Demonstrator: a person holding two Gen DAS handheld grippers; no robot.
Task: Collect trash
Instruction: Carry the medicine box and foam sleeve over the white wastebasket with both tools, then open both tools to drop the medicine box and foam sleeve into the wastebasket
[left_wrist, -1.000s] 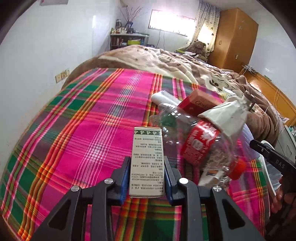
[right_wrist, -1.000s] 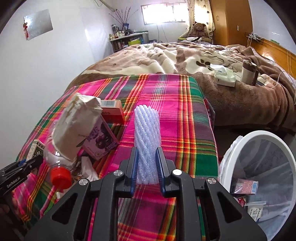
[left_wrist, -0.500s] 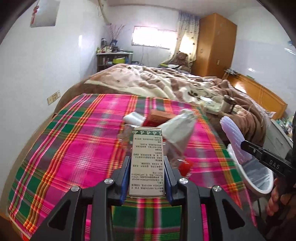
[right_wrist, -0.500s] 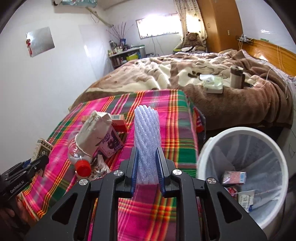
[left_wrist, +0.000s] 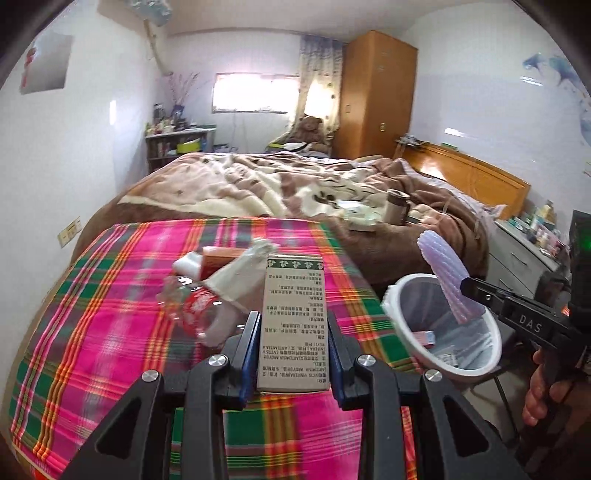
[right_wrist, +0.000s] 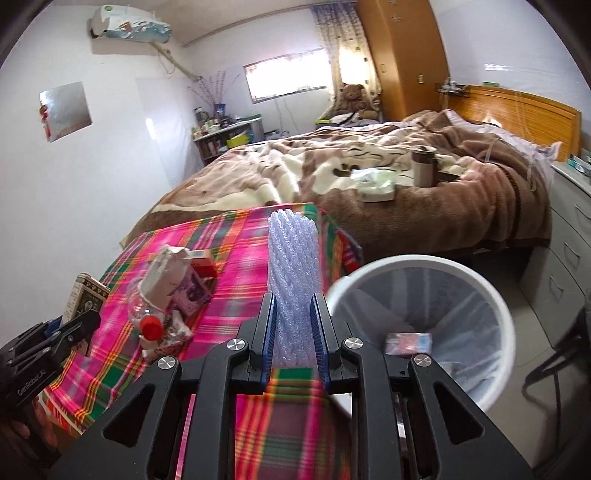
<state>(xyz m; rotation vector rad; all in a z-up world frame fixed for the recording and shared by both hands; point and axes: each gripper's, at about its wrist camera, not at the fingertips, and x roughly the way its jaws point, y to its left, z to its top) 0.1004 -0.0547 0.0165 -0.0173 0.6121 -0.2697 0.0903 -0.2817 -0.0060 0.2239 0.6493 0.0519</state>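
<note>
My left gripper (left_wrist: 293, 354) is shut on a beige printed carton (left_wrist: 293, 321), held above the plaid cloth; the carton also shows at the left of the right wrist view (right_wrist: 83, 295). My right gripper (right_wrist: 293, 332) is shut on a white foam net sleeve (right_wrist: 293, 273), held upright beside the white trash bin (right_wrist: 502, 373). In the left wrist view the sleeve (left_wrist: 445, 277) hangs over the bin (left_wrist: 397, 321). Loose trash stays on the cloth: a clear bottle with red cap (right_wrist: 149, 325), a paper bag (right_wrist: 164, 277), a purple box (right_wrist: 194, 293).
The bin holds a few small boxes (right_wrist: 408, 343). The plaid cloth (left_wrist: 110, 314) covers the near surface. Behind it is a bed with brown blankets (right_wrist: 369, 162), a tumbler (right_wrist: 423, 166) and a tissue pack (right_wrist: 375, 182). Drawers (right_wrist: 569, 251) stand at the right.
Both grippers have risen and pulled back from the trash pile with their items. The right gripper has carried the foam sleeve towards the bin, which now shows larger.
</note>
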